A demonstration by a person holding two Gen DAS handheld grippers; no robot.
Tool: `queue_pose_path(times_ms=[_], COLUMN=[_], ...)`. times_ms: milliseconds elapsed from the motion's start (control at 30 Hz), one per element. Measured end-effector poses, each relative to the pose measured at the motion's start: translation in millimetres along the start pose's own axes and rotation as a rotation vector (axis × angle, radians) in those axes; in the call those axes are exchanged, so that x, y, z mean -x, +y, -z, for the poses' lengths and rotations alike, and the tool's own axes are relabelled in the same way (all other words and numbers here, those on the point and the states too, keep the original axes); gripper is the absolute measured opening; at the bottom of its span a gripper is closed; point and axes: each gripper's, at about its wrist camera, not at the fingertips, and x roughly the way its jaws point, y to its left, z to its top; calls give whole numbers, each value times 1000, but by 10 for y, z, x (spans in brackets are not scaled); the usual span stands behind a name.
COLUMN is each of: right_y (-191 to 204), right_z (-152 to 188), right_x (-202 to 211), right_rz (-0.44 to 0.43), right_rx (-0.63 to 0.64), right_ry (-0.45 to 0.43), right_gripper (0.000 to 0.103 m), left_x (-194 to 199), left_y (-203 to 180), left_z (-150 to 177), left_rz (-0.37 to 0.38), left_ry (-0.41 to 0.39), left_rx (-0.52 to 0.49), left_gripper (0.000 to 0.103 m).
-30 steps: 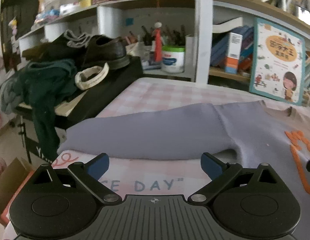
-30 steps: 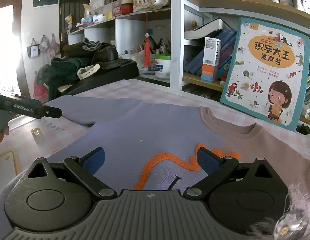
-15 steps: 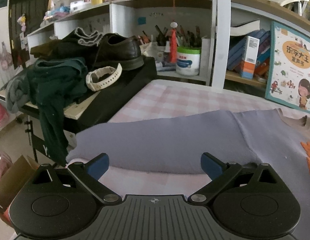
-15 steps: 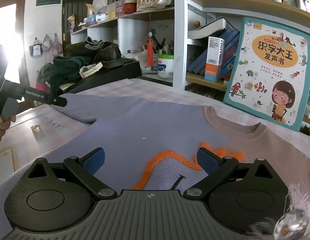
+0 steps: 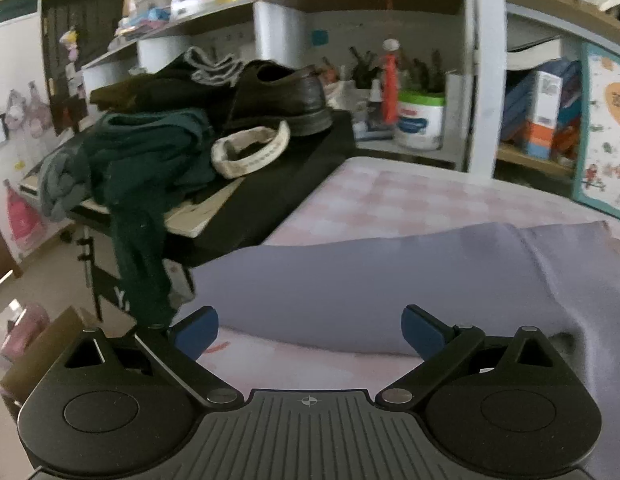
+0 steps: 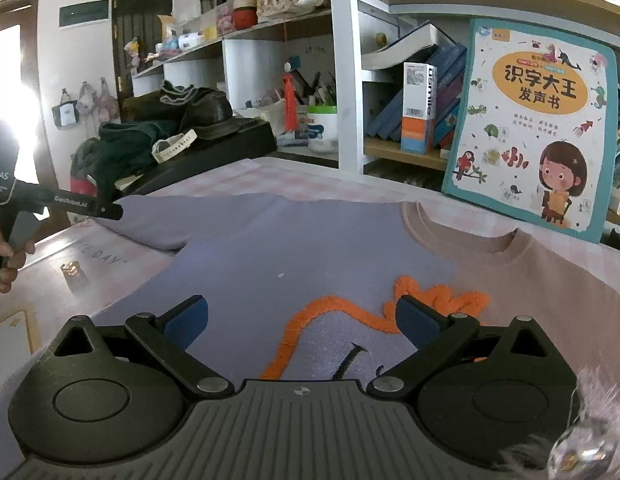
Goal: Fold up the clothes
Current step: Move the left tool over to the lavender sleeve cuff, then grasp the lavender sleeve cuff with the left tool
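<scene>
- Left wrist view: my left gripper [image 5: 310, 330] gapes at the lilac knit sweater's sleeve [image 5: 349, 280]; a shallow pinch could slip.
- My right gripper [image 6: 302, 320] hovers wide apart, empty.

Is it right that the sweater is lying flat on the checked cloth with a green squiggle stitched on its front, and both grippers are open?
Not quite: the squiggle on the sweater is orange, not green, as the right wrist view shows. The rest holds: the sweater lies flat on the checked cloth, and the left gripper and right gripper are both open.
</scene>
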Motion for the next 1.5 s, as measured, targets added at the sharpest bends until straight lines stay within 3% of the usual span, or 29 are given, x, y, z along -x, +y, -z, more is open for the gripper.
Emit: queue_pose_path(times_ms=[300, 467, 633, 867, 1000, 1067, 1133, 1333, 1500], right_y=[43, 32, 33, 32, 26, 8, -7, -5, 7], right_z=[0, -1, 0, 0, 0, -10, -17, -17, -16], right_x=[-41, -55, -51, -55, -54, -56, -58, -57, -48], right_rz=[-20, -26, -23, -26, -26, -28, -28, -22, -12], right_rx=[25, 17, 15, 14, 8, 7, 8, 14, 21], right_ry=[24, 31, 28, 32, 31, 31, 30, 30, 23], right_gripper=[102, 102, 102, 102, 102, 102, 102, 102, 102], left_x=[-106, -252, -443, -575, -596, -599, -577, -472, -262], left_y=[294, 486, 651, 895, 987, 1035, 1057, 973, 800], left_z=[2, -62, -74, -10, 11, 10, -8, -59, -180], left_rz=[-55, -23, 4, 44, 62, 70, 72, 83, 138], left_ry=[21, 53, 105, 127, 119, 106, 87, 31, -36], left_rx=[66, 166, 258, 430, 503, 537, 548, 509, 440], left_gripper=[100, 98, 85, 79, 63, 50, 29, 10, 8])
